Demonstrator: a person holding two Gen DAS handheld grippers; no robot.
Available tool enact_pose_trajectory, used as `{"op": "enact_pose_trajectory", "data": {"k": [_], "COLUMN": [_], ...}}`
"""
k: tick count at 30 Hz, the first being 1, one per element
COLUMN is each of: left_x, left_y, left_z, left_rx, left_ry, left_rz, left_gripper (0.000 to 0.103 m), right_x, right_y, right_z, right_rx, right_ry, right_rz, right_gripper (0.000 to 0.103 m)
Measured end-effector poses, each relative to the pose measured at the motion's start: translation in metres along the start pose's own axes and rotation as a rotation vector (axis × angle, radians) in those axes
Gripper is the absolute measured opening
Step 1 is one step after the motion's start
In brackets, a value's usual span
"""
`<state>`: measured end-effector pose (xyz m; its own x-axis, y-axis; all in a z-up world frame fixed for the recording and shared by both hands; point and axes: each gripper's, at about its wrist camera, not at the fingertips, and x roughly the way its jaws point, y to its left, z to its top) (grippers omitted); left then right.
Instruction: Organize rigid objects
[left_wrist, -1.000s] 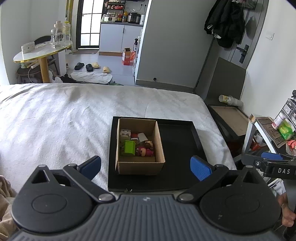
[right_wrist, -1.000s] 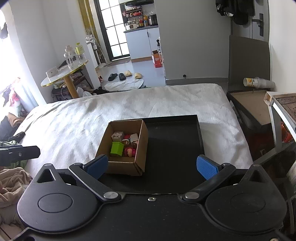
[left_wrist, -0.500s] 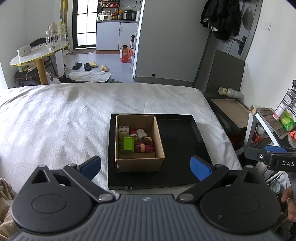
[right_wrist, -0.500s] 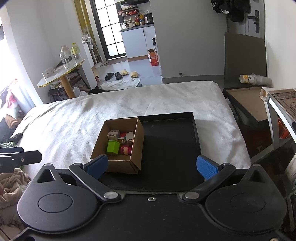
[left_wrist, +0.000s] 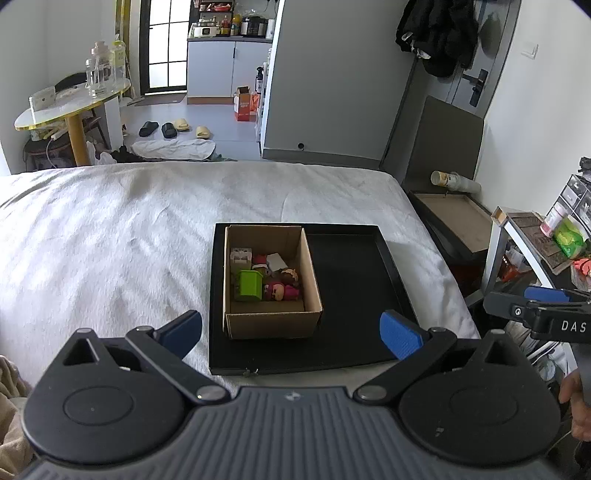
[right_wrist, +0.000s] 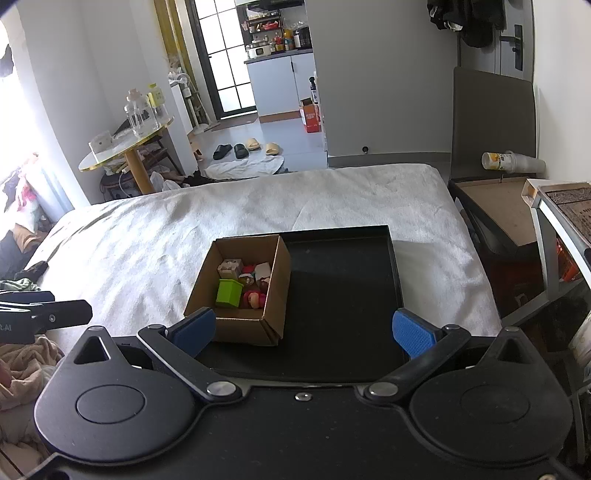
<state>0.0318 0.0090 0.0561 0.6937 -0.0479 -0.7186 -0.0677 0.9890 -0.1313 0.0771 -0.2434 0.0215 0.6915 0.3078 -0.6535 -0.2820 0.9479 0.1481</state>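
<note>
1. Left wrist view: left gripper (left_wrist: 290, 332) held above the near edge of a white bed (left_wrist: 110, 236), its two blue pads wide apart with nothing between them.
2. Black tray (left_wrist: 354, 295) lying flat on the bed, in the middle of the view, just beyond the pads.
3. Cardboard box (left_wrist: 271, 325) standing open-topped in the left half of the tray; right half of the tray bare.
4. Contents of the box: a green block (left_wrist: 250, 285) at near left, a pale blocky toy (left_wrist: 241, 256) at far left, small red and brown figures (left_wrist: 282, 286) at right. Exact count of figures cannot be told.
5. Right wrist view: right gripper (right_wrist: 302, 331) released, blue pads spread, empty; the box (right_wrist: 271, 295) lies just beyond its left pad, the tray (right_wrist: 343, 295) between both pads.
6. Same green block (right_wrist: 229, 292) visible inside the box.
7. Each gripper appears at the edge of the other's view, well apart from the box.
8. Background: round table (left_wrist: 70, 107) at far left, slippers (left_wrist: 173, 127) on the floor beyond the bed.
</note>
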Motion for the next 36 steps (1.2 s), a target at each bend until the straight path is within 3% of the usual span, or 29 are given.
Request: {"op": "enact_pose_trajectory", "data": {"k": [36], "left_x": [0.0021], "left_y": [-0.0038], "left_z": [0.0002], "left_rx": [0.016], "left_ry": [0.017], "left_rz": [0.015], "left_gripper": [0.102], "right_x": [-0.0022], "right_y": [-0.0030], "right_z": [0.0022], "right_rx": [0.011], "right_ry": [0.001], "right_rz": [0.004], "right_gripper": [0.103]}}
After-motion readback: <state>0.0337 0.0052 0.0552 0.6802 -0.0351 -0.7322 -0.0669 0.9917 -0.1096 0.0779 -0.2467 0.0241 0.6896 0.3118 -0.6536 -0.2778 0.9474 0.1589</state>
